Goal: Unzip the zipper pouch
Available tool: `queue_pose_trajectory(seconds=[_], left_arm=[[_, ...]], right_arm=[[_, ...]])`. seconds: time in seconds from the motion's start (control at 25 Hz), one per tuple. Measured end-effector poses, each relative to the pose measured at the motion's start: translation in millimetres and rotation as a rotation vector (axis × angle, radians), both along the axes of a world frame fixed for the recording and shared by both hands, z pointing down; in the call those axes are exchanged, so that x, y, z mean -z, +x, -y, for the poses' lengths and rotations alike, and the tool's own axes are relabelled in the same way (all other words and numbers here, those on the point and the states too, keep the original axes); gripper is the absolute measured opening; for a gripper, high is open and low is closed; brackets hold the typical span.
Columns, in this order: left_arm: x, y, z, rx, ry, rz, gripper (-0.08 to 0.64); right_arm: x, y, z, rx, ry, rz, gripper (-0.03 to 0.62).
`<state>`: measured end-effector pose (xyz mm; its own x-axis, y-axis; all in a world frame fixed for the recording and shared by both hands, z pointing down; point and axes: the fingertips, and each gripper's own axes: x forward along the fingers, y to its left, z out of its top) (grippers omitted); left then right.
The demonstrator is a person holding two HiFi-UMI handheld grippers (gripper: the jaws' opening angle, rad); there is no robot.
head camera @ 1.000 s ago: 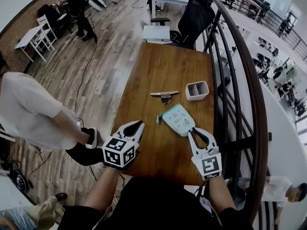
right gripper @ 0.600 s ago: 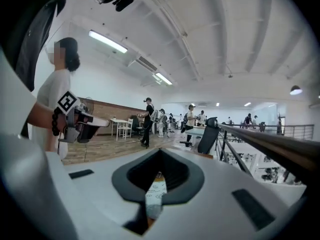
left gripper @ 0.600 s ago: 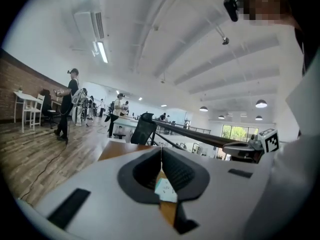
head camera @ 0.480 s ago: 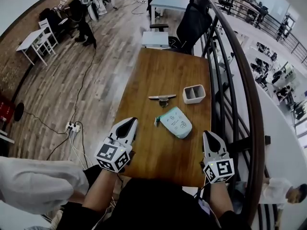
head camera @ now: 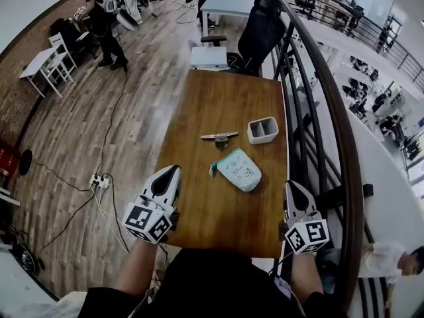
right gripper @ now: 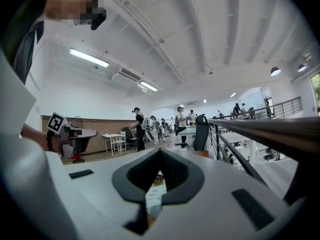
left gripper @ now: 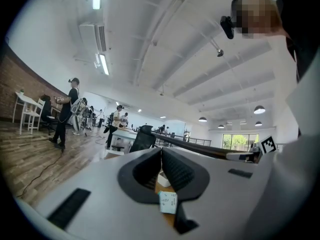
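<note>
Pouch [head camera: 240, 170] looks soft and light: pin its body, pull the end tab [head camera: 213, 170]; left tongs [head camera: 171, 170] and right tongs [head camera: 292, 185] are clenched empty.

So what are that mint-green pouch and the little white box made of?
The mint-green zipper pouch looks like soft matt fabric, perhaps coated: it lies flat with rounded, limp corners. The small white two-compartment box seems to be rigid plastic, possibly ceramic: smooth walls and crisp, straight edges.
</note>
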<state>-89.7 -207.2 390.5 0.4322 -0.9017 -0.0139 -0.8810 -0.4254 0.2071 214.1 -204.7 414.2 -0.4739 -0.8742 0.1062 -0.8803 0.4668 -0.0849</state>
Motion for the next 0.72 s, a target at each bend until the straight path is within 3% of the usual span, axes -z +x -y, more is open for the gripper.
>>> queue_pose_trajectory(seconds=[0.72], left_arm=[[-4.5, 8.7, -5.8, -0.009, -0.028, -0.003, 0.015]], right_arm=[[1.5, 0.6, -2.4, 0.028, -0.004, -0.031, -0.008]])
